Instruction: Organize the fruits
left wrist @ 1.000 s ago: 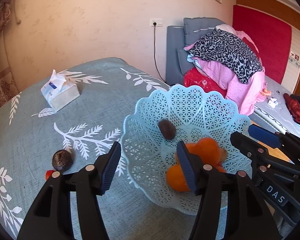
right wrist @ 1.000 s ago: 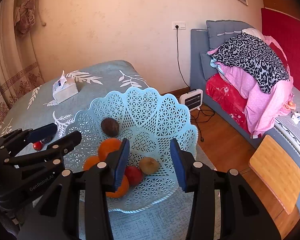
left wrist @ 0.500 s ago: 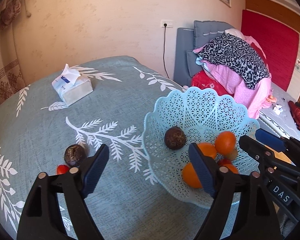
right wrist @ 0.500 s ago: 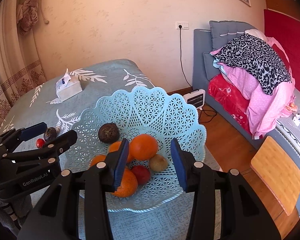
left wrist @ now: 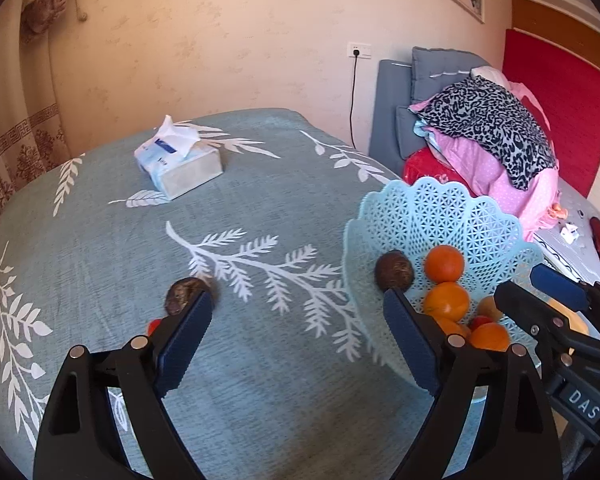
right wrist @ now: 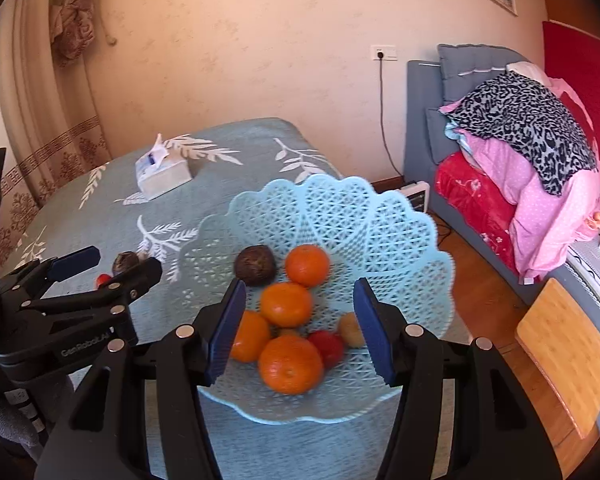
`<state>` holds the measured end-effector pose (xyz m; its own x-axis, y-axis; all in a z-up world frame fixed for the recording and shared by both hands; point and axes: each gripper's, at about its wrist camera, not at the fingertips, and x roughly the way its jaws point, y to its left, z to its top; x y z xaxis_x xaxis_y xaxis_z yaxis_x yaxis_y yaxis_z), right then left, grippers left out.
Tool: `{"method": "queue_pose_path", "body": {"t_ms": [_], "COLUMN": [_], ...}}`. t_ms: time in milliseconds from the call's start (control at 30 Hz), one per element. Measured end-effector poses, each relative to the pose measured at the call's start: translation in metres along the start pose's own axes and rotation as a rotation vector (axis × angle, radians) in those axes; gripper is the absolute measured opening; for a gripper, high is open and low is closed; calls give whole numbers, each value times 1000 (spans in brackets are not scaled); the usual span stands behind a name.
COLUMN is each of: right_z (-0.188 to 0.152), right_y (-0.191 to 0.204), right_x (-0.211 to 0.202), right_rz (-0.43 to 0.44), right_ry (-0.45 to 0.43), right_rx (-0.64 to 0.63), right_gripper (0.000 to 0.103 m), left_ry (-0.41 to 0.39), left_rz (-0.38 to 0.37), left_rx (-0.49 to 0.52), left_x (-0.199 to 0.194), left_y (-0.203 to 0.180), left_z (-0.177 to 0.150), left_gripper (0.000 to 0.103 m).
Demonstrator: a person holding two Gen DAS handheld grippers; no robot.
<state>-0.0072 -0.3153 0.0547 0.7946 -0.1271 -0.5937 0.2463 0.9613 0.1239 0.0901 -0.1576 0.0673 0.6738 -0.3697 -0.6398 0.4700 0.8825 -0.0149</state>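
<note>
Leaf-patterned cloth covers the surface where we hold our left gripper [left wrist: 296, 340], fingers apart, near the dark fruit [left wrist: 184, 295] outside the basket [right wrist: 380, 220], while our right gripper [right wrist: 298, 332] hovers empty, fingers apart, above the oranges [right wrist: 290, 364].

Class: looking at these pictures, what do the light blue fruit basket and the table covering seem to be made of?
The fruit basket looks like moulded plastic, matte to slightly glossy: a stiff, regular lattice of small holes with a scalloped rim. The table covering appears to be woven fabric, matte: a fine textured grain, a printed white leaf pattern, and soft draping over the far edge.
</note>
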Motion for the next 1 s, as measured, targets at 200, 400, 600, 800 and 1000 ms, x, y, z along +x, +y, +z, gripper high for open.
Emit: {"method": "queue_pose_path", "body": {"t_ms": [200, 400, 600, 800, 1000], "right_z": [-1, -3, -8, -14, -18], "right_y": [15, 33, 53, 73, 84], "right_x": [0, 2, 5, 10, 11], "right_rz": [31, 81, 124, 163, 186], "right_ry": [5, 14, 31, 50, 59], "right_rx": [-17, -34, -69, -108, -130], "right_gripper": [58, 58, 58, 58, 58], "left_ry": [-4, -1, 20, 61, 104], "left_rz": [20, 60, 94, 98, 71], "left_rx": [-19, -49, -66, -100, -110], "left_x": [-2, -4, -4, 2, 15], "left_y": [16, 43, 70, 91, 98], "left_z": [-2, -6, -17, -26, -30], "left_gripper": [87, 87, 87, 87, 79]}}
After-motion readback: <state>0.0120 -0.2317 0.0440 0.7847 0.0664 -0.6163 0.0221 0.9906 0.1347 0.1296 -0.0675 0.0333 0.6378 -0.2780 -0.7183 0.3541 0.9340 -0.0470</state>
